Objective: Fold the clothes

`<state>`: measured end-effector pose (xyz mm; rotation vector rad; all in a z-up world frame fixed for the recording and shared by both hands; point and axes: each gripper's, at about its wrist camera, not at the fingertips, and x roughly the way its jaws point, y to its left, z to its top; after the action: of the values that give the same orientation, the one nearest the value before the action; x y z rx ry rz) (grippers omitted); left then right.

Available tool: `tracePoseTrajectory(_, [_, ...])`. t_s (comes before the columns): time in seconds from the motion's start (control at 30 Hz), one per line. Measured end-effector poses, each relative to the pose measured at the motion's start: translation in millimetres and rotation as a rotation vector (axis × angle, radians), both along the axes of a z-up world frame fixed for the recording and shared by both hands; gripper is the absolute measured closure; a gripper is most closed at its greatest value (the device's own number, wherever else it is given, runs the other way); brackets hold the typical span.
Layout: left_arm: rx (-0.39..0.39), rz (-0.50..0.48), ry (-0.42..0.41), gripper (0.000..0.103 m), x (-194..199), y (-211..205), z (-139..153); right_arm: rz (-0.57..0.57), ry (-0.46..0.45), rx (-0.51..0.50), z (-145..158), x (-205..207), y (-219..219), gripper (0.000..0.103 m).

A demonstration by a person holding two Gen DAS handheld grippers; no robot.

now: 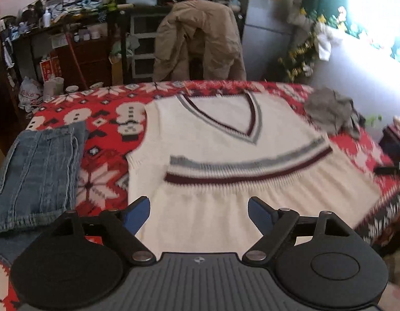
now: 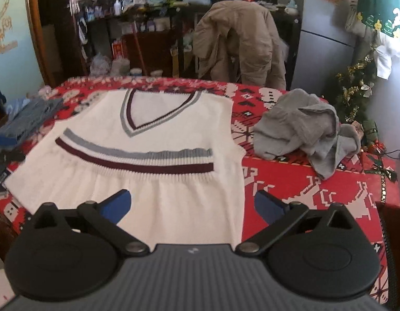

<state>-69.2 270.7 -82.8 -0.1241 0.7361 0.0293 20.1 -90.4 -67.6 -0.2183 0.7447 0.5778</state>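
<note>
Two blue-padded fingers of the left gripper (image 1: 198,213) stand wide apart at the bottom of the left wrist view, with nothing between them; they hang just above the near edge of a cream knitted vest (image 1: 226,155). Seen from the right wrist, the right gripper (image 2: 193,204) is spread just as wide and just as empty, its left finger over the cream knit and its right finger over the bare red patterned cloth (image 2: 316,194) just past the vest's right edge.

This vest lies flat on the cloth straight ahead of both grippers, V-neck at the far end. Its ribbed hem, edged with a grey and a maroon stripe, has been brought up over the body so the stripes run crosswise at about mid-length, and the fold forms the near edge. Its long axis now looks to run from left to right across both views, at right angles to the way the grippers point.

Folded blue jeans (image 1: 36,171) rest on the cloth to the left of the vest, just beside the left gripper. A crumpled grey garment (image 2: 303,132) sits to the right, apart from the vest and nearer the right gripper.

My reading is that a side-to-side fold comes next: each gripper has the near corner on its own side closest, while the right one is better placed for the unfolded grey garment
</note>
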Motion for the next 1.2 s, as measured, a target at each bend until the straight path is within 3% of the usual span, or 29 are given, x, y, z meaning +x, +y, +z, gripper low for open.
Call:
tracePoseTrajectory(0.1, [-0.011,0.007,-0.025,0.021,13.1,8.8,4.6,0.036,0.014,-0.026,-7.5,5.5,10.8,0.001])
tracePoseTrajectory(0.27, [0.081,-0.038,-0.024,0.022,49.6,19.0,4.9,0.077,0.038,-0.085,-21.4,35.3,29.7,0.004])
tracePoseTrajectory(0.4, [0.101,-0.071,0.018,0.025,95.5,39.3,0.5,0.083,0.046,-0.118,-27.3,73.6,41.5,0.021])
tracePoseTrajectory(0.53, [0.113,-0.116,0.037,0.04,148.1,61.6,0.2,0.105,0.032,-0.099,-21.1,121.1,49.9,0.032])
tracePoseTrajectory(0.67, [0.112,-0.121,0.048,0.058,202.8,84.3,-4.3,0.144,0.018,-0.095,-16.9,174.3,64.3,0.056])
tracePoseTrajectory(0.73, [0.093,-0.138,0.047,0.065,223.2,93.3,-7.5,0.159,0.017,-0.104,-18.8,204.4,74.5,0.059])
tracePoseTrajectory(0.93, [0.138,-0.256,0.065,0.067,268.6,99.5,-23.2,0.239,0.01,-0.124,-30.4,274.9,108.6,0.062])
tracePoseTrajectory(1.0, [0.157,-0.295,0.08,0.067,280.2,99.7,-28.3,0.296,0.002,-0.153,-35.9,289.8,119.4,0.069])
tracePoseTrajectory(1.2, [0.121,-0.369,0.13,0.067,298.9,105.2,-35.0,0.364,0.065,-0.177,-48.5,330.2,138.2,0.078])
